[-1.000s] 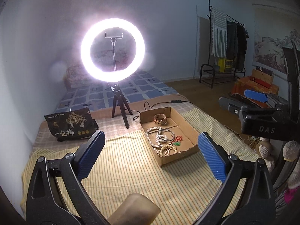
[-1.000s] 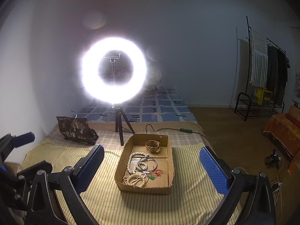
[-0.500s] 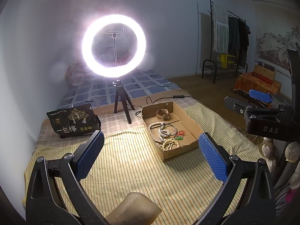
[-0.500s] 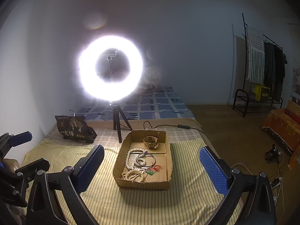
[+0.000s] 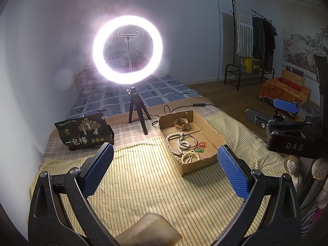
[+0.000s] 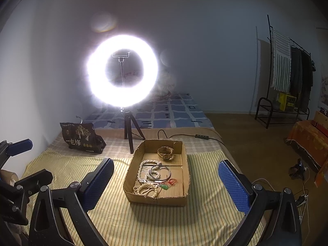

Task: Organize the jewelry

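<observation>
A shallow cardboard box (image 6: 157, 199) sits on the striped yellow cloth. It holds a gold watch (image 6: 165, 153) at the far end, white bead necklaces (image 6: 146, 171), a metal bangle (image 6: 161, 173), a green pendant on red cord (image 6: 165, 187) and a cream bead bracelet (image 6: 145, 189). In the left wrist view the box (image 5: 198, 165) lies right of centre with the watch (image 5: 182, 123) and beads (image 5: 181, 144). My left gripper (image 5: 165, 170) is open and empty, held above the cloth. My right gripper (image 6: 166, 186) is open and empty, held short of the box.
A lit ring light (image 6: 122, 70) on a black tripod (image 6: 130, 132) stands behind the box, its cable (image 6: 184, 136) running right. A black printed bag (image 6: 81, 138) lies back left. The bed edge drops to the floor on the right. A clothes rack (image 6: 291, 71) stands far right.
Both grippers have shifted slightly; the box has drifted a little left in the right wrist view and right in the left wrist view. Both grippers stay open and empty.
</observation>
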Available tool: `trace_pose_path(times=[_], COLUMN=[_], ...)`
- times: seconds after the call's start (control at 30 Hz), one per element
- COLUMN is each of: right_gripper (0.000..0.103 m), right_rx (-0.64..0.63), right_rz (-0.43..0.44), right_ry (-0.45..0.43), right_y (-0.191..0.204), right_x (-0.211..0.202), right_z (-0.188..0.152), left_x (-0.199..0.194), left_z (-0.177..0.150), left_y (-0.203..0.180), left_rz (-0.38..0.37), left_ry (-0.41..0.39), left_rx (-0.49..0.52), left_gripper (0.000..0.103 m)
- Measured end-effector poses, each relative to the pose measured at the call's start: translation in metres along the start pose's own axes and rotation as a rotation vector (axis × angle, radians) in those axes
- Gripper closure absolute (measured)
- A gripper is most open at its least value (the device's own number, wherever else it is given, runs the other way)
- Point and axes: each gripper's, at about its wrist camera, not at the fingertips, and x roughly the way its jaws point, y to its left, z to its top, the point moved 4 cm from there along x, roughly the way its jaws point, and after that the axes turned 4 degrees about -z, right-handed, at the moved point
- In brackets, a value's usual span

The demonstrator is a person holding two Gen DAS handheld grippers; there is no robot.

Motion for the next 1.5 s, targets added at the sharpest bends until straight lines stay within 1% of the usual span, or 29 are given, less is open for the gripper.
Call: trace_pose_path(times=[1.27, 1.5], right_gripper=[0.0, 0.0], right_rx=[-0.011, -0.015], right_rz=[0.01, 0.015], right_ry=[0.016, 0.025], right_y=[0.0023, 0.0037], right_x=[0.003, 0.0051], right_z=[-0.0037, -0.005], left_x=[-0.0004, -0.0015], left_z=[0.0011, 0.0026], left_y=[-0.0002, -0.0002], left_rz=[0.0, 0.009], left_ry=[0.003, -0.01], left_rx=[-0.005, -0.003], left_gripper=[0.0, 0.0])
